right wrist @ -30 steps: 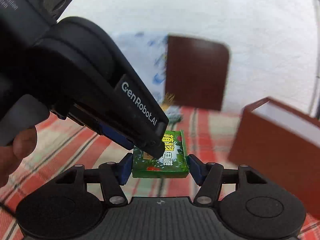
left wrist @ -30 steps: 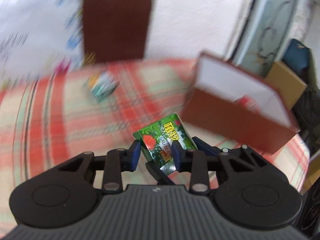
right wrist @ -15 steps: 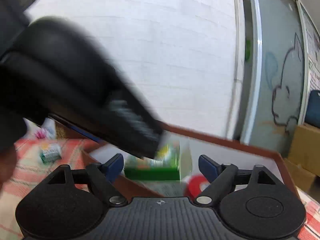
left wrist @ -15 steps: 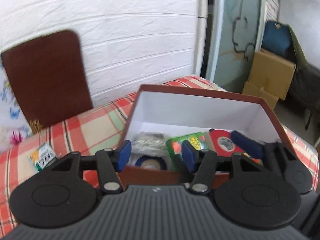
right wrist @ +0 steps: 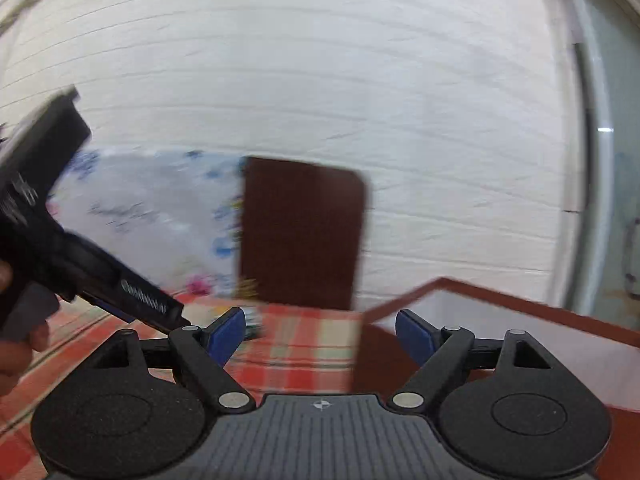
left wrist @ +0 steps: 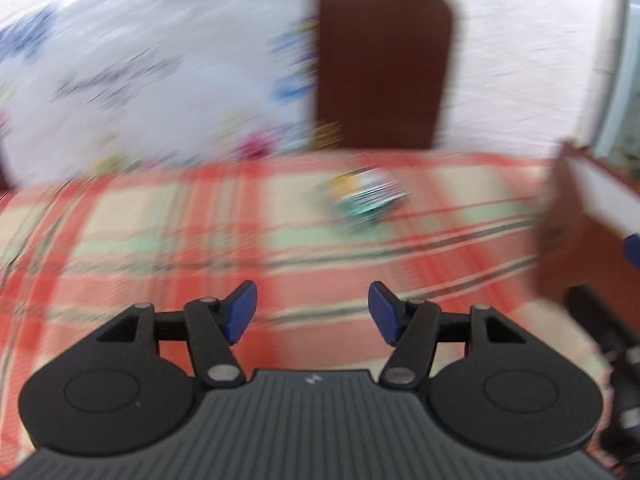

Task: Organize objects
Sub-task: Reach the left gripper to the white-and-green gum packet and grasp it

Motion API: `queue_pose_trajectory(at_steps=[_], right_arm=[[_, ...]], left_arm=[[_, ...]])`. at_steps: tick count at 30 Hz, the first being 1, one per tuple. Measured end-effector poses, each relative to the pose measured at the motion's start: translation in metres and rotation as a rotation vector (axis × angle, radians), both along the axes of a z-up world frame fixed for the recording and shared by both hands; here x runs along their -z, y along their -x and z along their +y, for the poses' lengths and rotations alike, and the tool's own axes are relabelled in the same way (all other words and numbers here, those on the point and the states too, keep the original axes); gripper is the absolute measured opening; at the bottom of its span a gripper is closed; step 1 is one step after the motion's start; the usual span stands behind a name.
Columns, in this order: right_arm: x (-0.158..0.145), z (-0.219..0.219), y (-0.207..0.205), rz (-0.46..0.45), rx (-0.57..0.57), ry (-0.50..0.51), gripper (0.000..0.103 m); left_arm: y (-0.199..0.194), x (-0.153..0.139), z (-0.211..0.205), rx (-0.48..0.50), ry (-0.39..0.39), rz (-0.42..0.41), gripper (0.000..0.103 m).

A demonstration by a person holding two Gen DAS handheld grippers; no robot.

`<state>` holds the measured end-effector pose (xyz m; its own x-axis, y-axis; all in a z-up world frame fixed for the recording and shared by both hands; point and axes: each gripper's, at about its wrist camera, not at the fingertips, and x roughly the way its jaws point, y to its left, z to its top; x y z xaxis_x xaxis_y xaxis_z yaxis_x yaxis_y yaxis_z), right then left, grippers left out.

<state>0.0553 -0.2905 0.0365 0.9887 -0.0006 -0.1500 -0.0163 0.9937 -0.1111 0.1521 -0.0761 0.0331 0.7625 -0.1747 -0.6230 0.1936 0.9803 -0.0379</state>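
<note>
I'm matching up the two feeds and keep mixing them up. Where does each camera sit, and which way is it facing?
Left wrist: on the left gripper, angled down at the plaid tablecloth and a small packet; open blue pads show.
Right wrist: on the right gripper, near level, facing the white wall; its open pads and the hand holding the left gripper show.
Shared: brown chair back, brown box, tablecloth.

R gripper jaws apart, empty | box right | L gripper at left

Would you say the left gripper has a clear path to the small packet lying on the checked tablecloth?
Probably yes: the left gripper is open and empty, and only bare checked tablecloth lies between it and the small packet.
</note>
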Motion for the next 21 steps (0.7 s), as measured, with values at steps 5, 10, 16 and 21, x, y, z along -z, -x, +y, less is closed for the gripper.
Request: queue_pose_trajectory(at_steps=[5, 10, 16, 21], right_arm=[[0.010, 0.042, -0.057, 0.153, -0.125, -0.012, 0.078], [0.027, 0.066, -0.120, 0.261, -0.110, 0.030, 0.078], [0.046, 0.069, -0.190, 0.414, -0.094, -0.034, 0.079], [0.046, 0.070, -0.179, 0.394, -0.124, -0.039, 0.049]], left_arm=[[-0.004, 0.032, 0.051, -0.079, 0.007, -0.038, 0.066], [0.001, 0.043, 0.053, -0.040, 0.021, -0.110, 0.078], [-0.004, 0.044, 0.058, -0.034, 0.067, -0.115, 0.081], [-0.002, 0.047, 0.056, -0.031, 0.068, -0.113, 0.083]])
